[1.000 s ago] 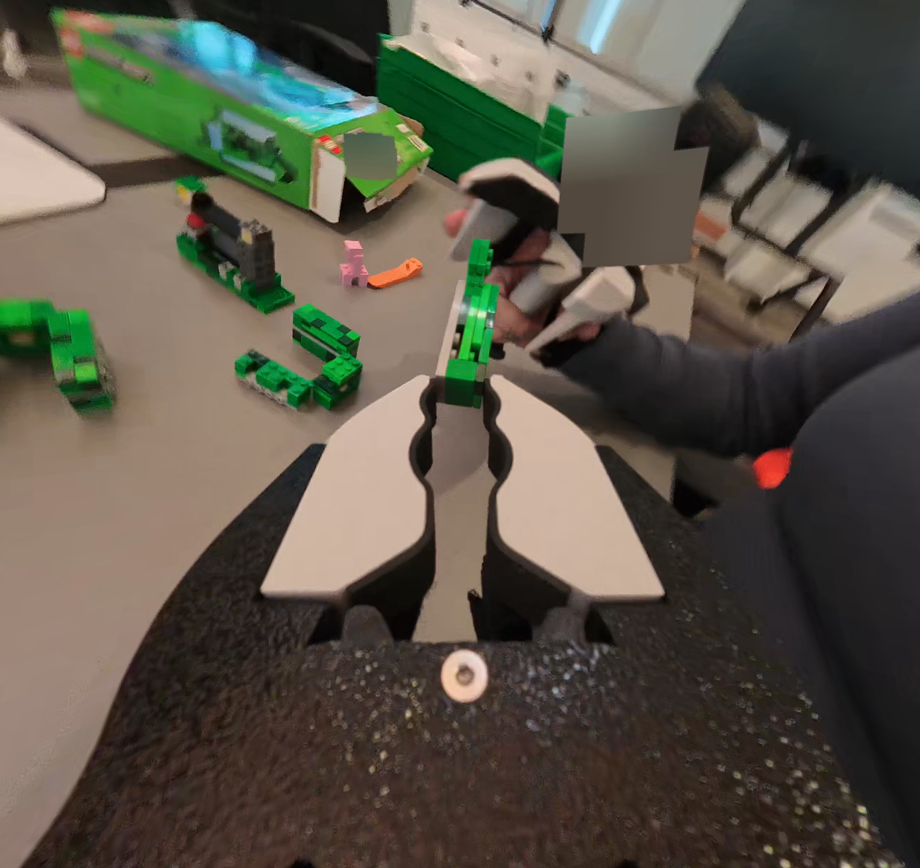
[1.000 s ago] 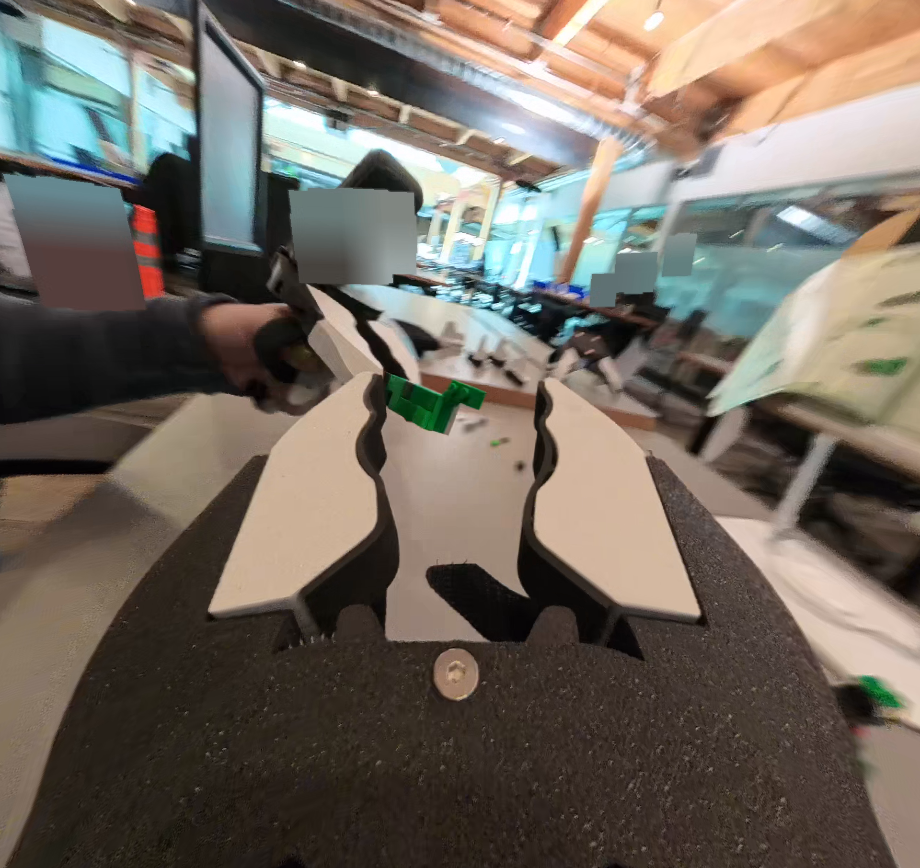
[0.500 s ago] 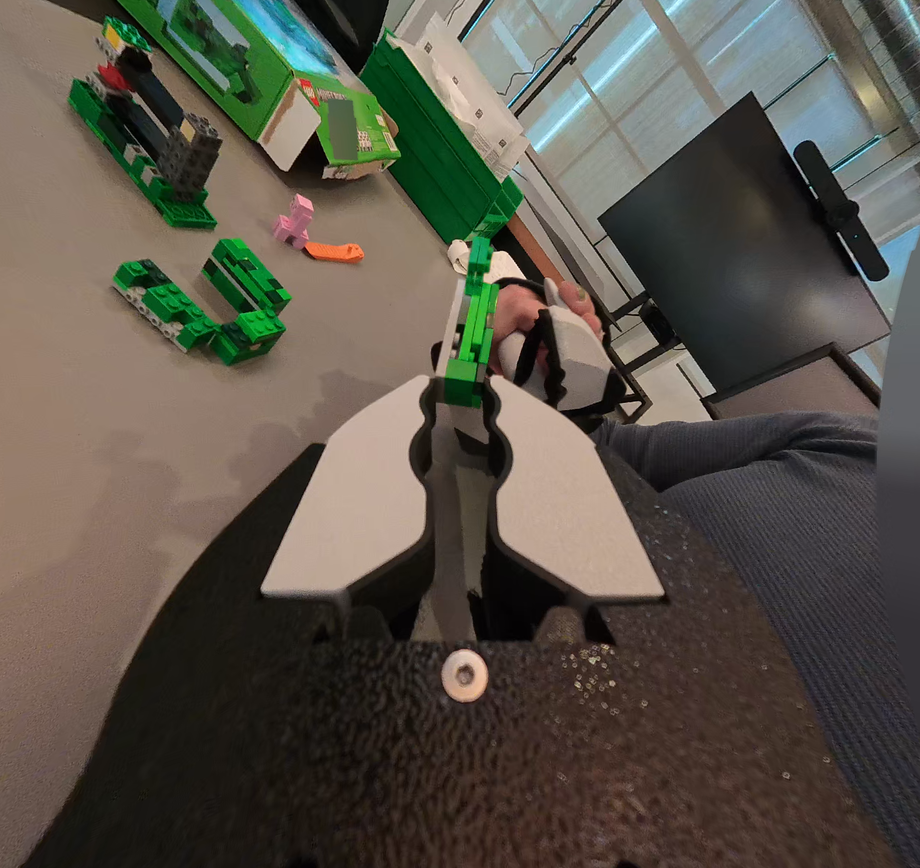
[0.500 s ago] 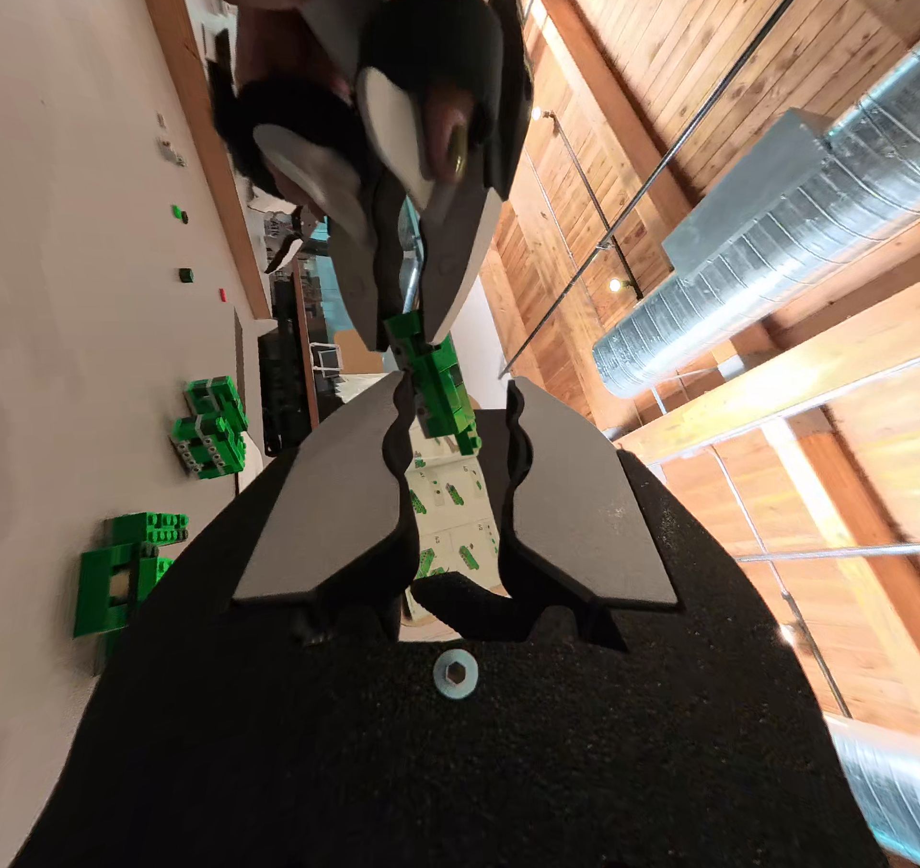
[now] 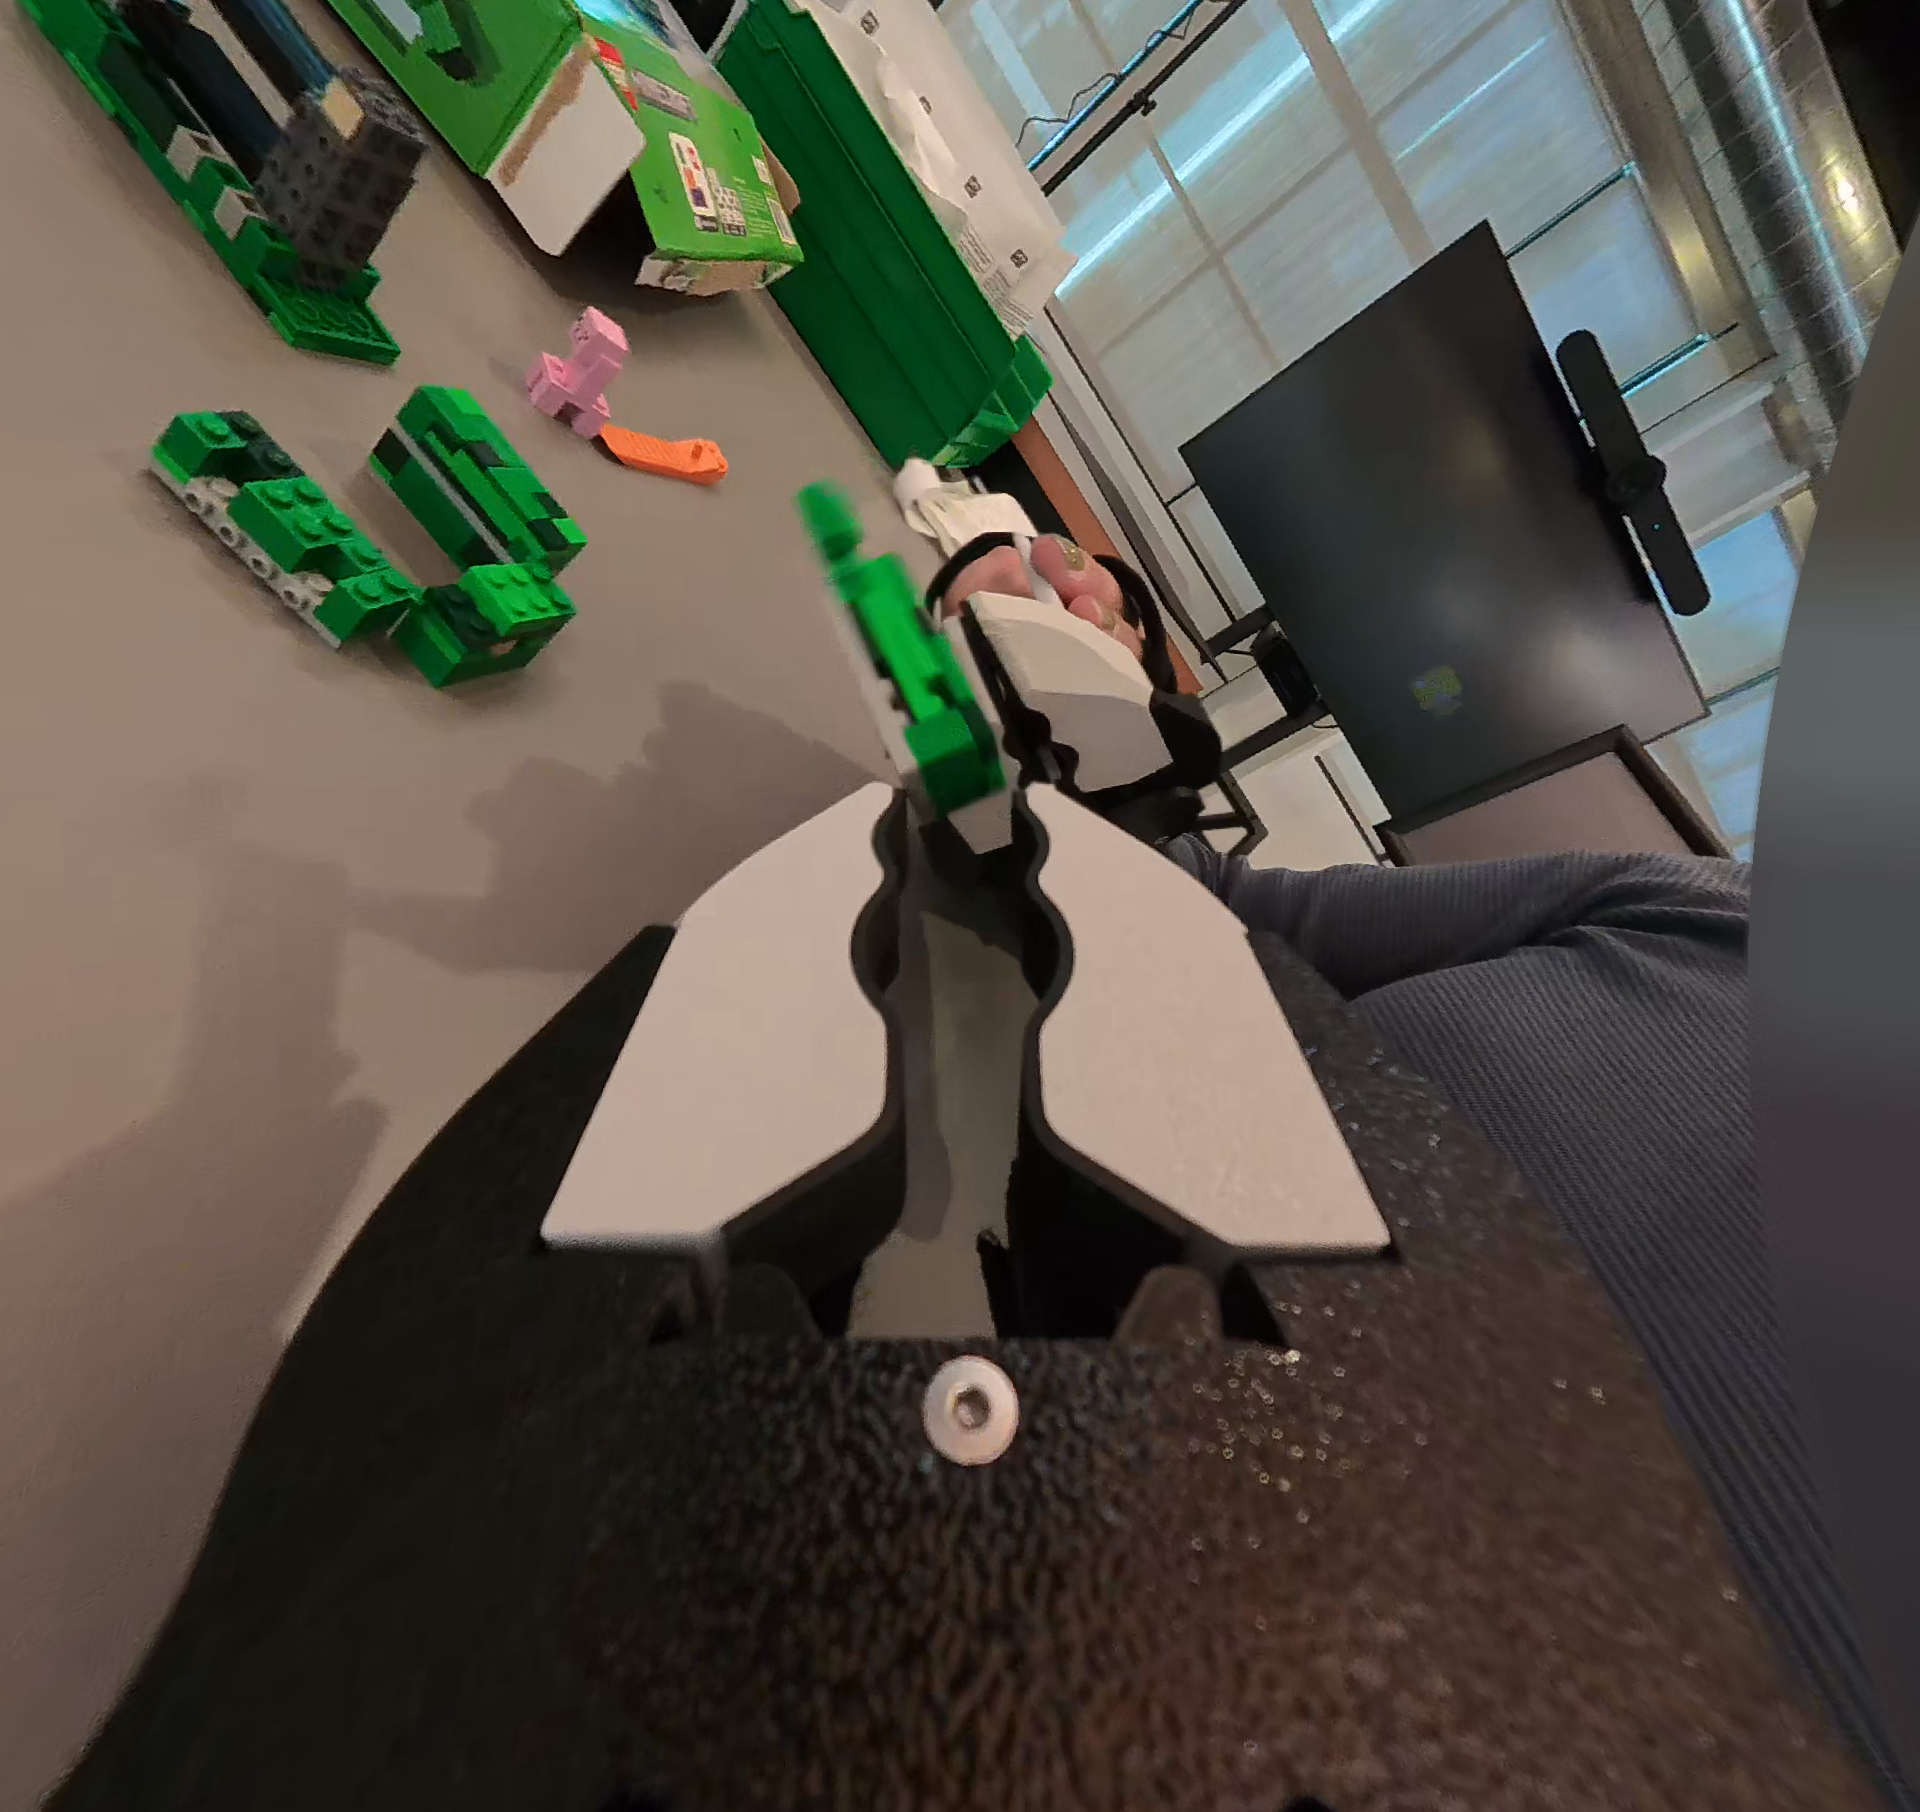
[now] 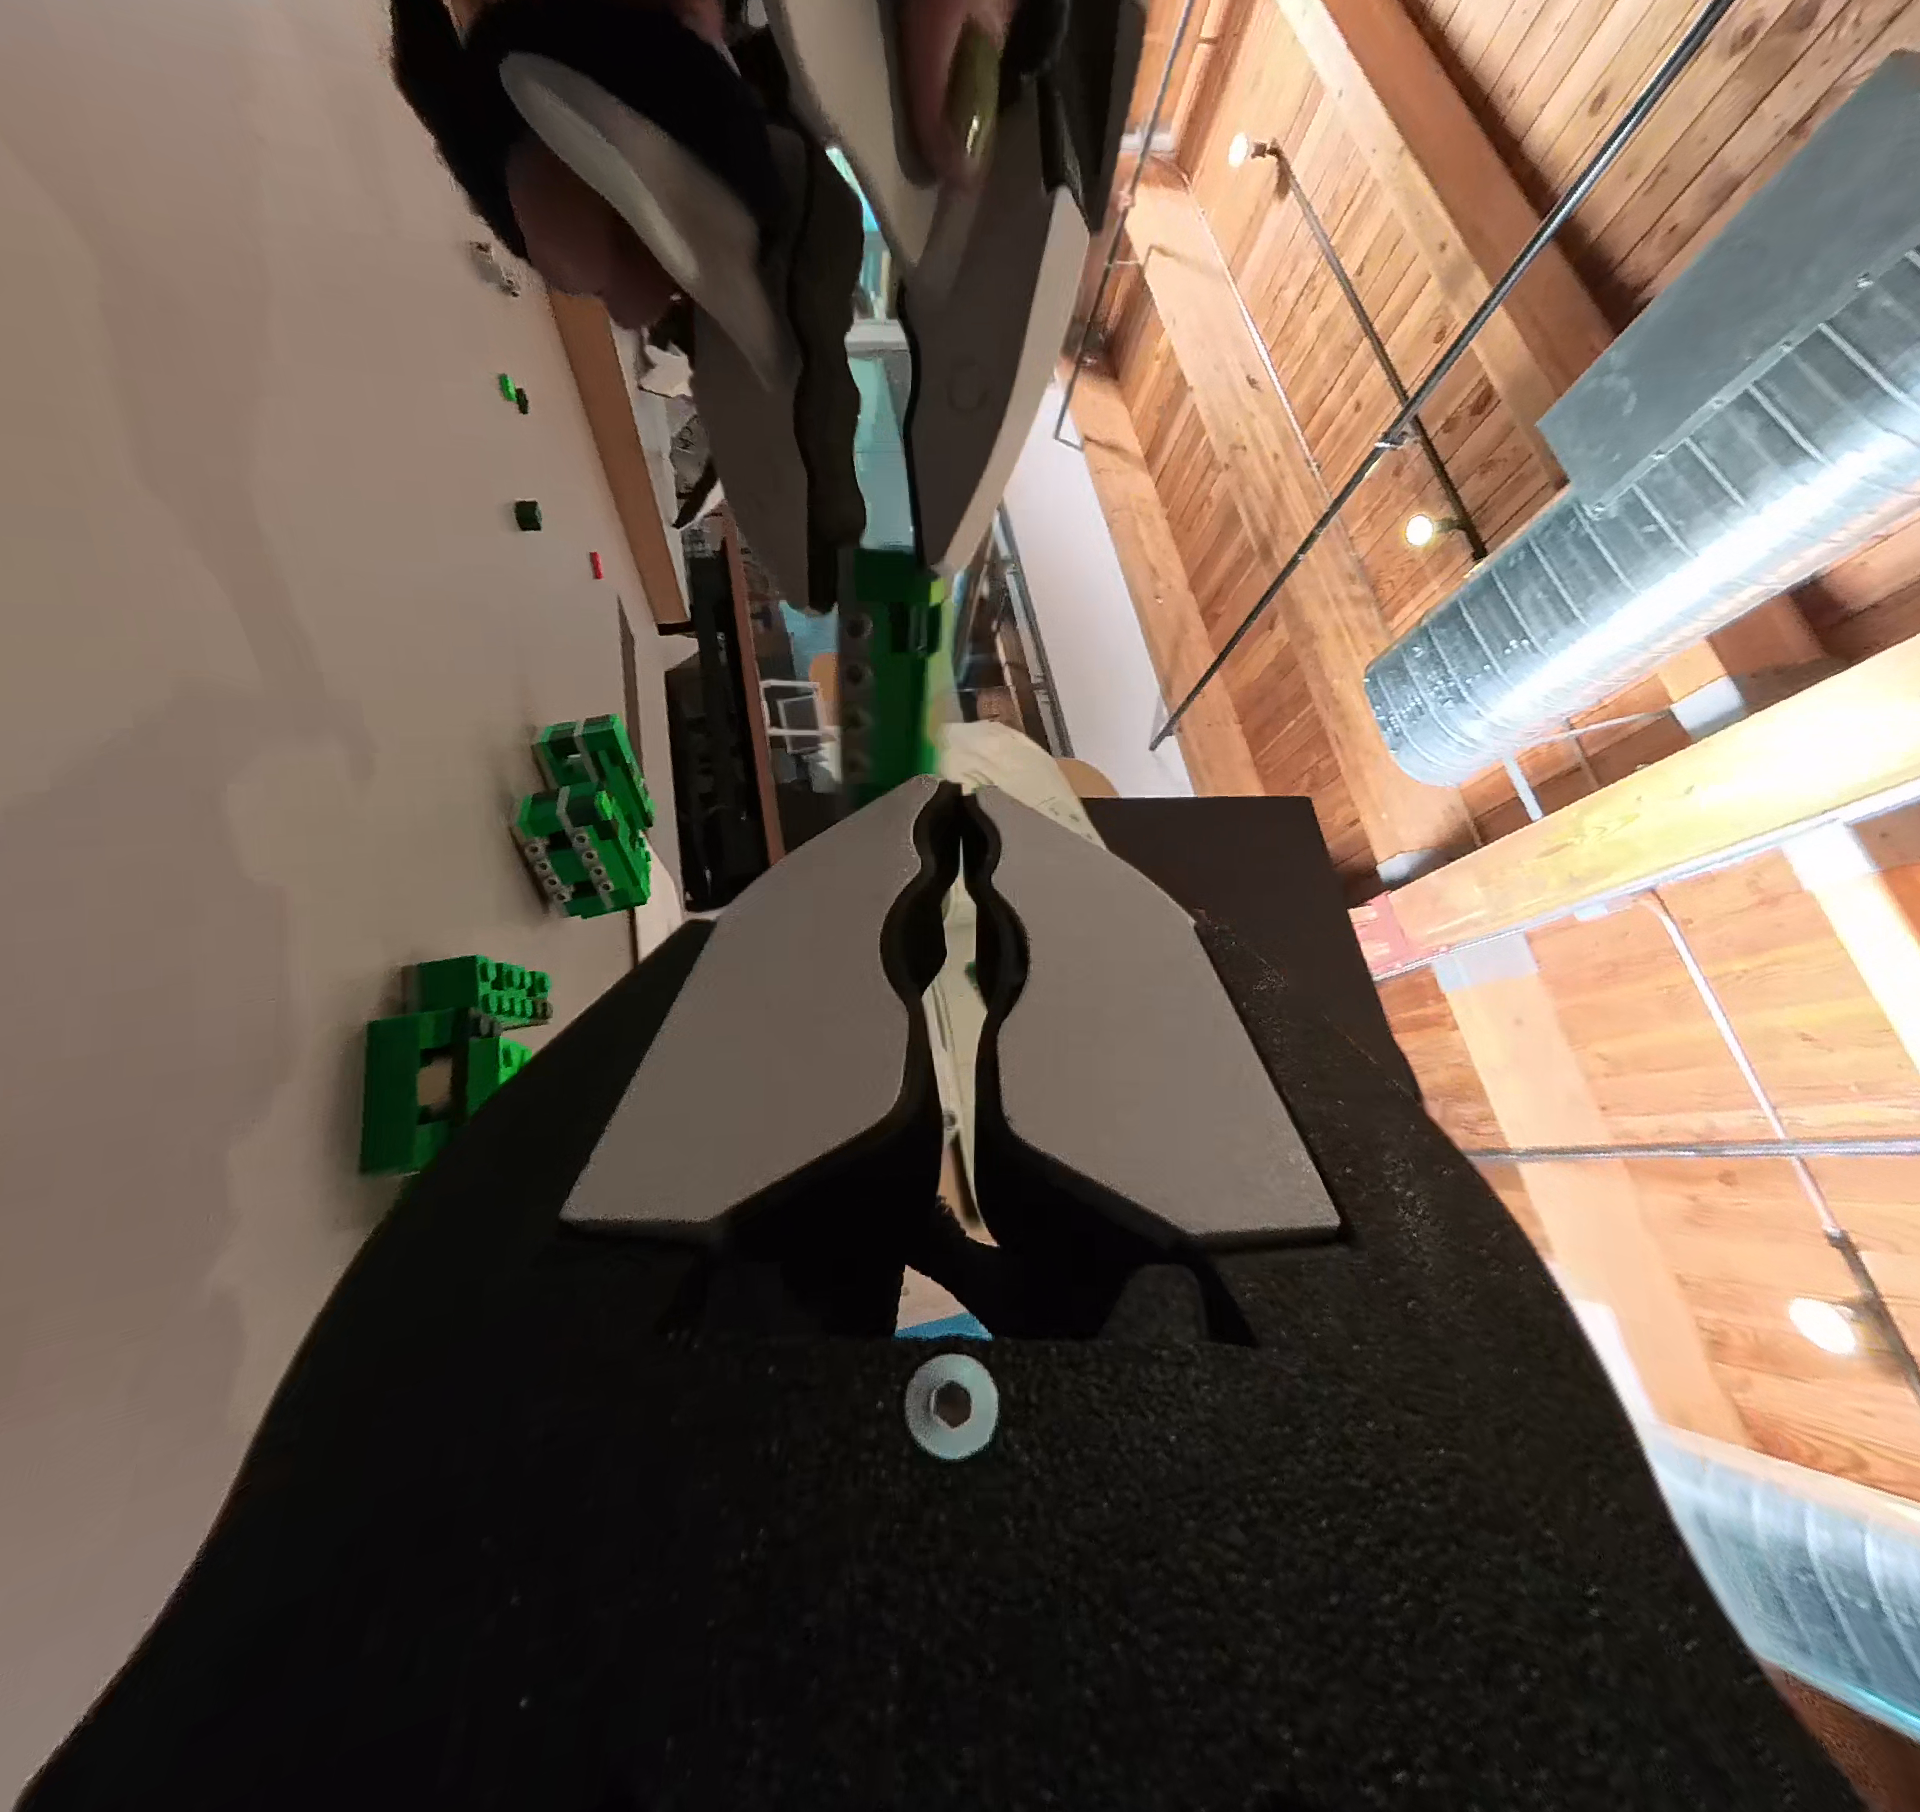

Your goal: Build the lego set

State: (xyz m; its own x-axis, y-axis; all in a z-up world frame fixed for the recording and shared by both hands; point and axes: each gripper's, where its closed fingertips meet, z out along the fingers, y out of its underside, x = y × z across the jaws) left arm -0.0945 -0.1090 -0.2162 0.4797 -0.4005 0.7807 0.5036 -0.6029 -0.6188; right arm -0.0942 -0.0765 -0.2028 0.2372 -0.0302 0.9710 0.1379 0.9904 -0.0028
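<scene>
Two hand-held grippers meet above the counter (image 5: 312, 879): the left (image 5: 961, 812) clamped on a green Lego strip (image 5: 904, 666) — light, rigid, prone to snapping apart; best pinched across its end — the right (image 6: 958, 806) pressed together, seemingly empty.

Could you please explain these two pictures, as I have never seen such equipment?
A person holds a hand-held gripper in each hand; each carries a camera looking along its two fingers. One picture comes from the left hand-held gripper, shut on a green Lego piece. The other comes from the right hand-held gripper, shut at that piece's far end; whether it pinches it is unclear. On the grey table lie a U-shaped green build, a pink figure, an orange tool and the set's box.
</scene>
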